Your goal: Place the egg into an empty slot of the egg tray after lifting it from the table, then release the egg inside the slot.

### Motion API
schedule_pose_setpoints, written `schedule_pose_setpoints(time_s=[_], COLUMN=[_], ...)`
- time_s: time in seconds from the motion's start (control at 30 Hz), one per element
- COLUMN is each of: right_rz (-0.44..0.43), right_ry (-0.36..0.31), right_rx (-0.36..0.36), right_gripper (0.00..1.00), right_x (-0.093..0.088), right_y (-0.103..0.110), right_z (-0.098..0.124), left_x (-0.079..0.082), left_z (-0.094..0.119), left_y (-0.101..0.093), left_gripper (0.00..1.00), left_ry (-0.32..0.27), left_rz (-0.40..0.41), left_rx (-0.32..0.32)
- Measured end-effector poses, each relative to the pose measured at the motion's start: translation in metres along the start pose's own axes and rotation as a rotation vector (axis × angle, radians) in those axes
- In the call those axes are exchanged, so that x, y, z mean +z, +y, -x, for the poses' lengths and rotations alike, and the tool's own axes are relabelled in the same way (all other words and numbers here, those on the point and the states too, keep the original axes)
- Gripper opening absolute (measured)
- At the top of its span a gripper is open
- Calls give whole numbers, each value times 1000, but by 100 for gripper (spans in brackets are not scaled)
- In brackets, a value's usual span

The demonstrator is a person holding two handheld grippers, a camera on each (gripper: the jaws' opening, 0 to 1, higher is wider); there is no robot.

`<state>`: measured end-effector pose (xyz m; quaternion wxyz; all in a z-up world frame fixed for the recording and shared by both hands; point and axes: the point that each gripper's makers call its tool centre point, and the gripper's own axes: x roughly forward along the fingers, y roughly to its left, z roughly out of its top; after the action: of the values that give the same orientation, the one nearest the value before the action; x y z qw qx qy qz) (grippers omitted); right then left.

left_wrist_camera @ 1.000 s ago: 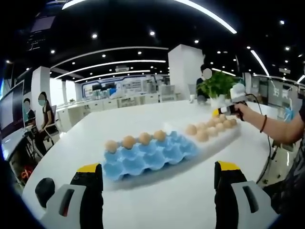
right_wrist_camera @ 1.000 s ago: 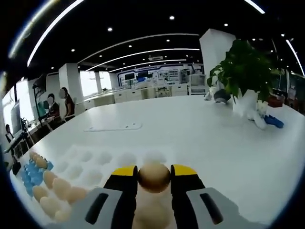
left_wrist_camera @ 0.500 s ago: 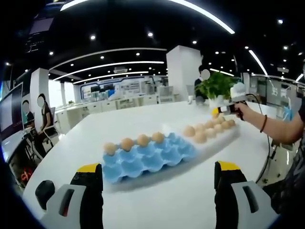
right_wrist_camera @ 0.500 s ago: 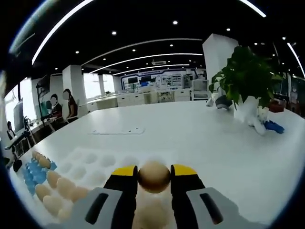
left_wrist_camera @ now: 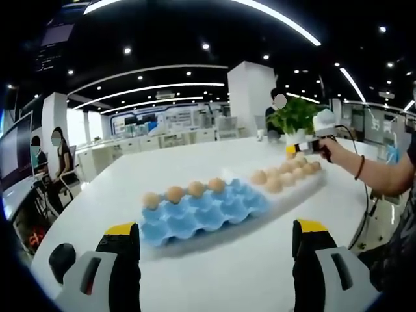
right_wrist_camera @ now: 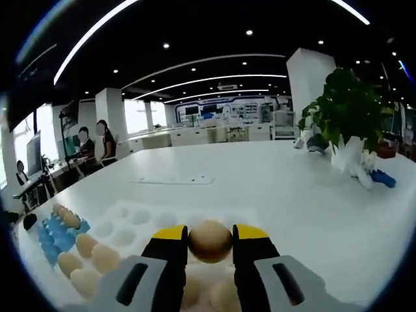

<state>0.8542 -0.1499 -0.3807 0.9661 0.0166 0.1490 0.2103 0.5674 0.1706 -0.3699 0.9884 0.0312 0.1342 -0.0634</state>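
Rising from the bottom of the right gripper view, the right gripper (right_wrist_camera: 210, 242) has its yellow-tipped fingers (right_wrist_camera: 170, 234) clamped on a brown egg (right_wrist_camera: 210, 240), one finger against each side. The egg is held above a white tray (right_wrist_camera: 140, 221) that lies on the white worktop (right_wrist_camera: 260, 188). More eggs sit in that tray's near slots, just below and to the left of the held one (right_wrist_camera: 91, 257); the slots farther back are bare. Past the white tray's left end a blue tray (right_wrist_camera: 57, 235) shows, with eggs along its far edge. Farther across the worktop lies a flat white sheet (right_wrist_camera: 170, 179), and at the right stands a green plant in a white pot (right_wrist_camera: 346, 123).

In the left gripper view, the left gripper (left_wrist_camera: 214, 260) has its fingers (left_wrist_camera: 123, 250) well apart, with nothing between them, low over the worktop (left_wrist_camera: 214, 273). Beyond them lies the blue tray (left_wrist_camera: 205, 211), a row of four eggs (left_wrist_camera: 185, 192) along its far side. The white tray (left_wrist_camera: 292, 182) lies just beside it to the right, holding a cluster of eggs. Above that tray's far end the right gripper (left_wrist_camera: 305, 148) is held in a person's hand (left_wrist_camera: 335, 153), whose forearm wears a dark wristband. Behind it is the plant (left_wrist_camera: 296, 117). People sit at desks far off to the left (left_wrist_camera: 62, 156).
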Motion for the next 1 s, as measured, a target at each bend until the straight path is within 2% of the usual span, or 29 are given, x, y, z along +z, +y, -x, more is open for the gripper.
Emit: schedule_pose_setpoints(time_s=[1.0], right_rz=[15], right_ry=[9], right_rx=[146], right_gripper=[28], right_x=[0], right_y=[60], right_z=[-10], left_x=[-7], left_z=[2], left_y=[4], left_gripper=[99], left_ry=[11], left_rz=[-4], left_rx=[9])
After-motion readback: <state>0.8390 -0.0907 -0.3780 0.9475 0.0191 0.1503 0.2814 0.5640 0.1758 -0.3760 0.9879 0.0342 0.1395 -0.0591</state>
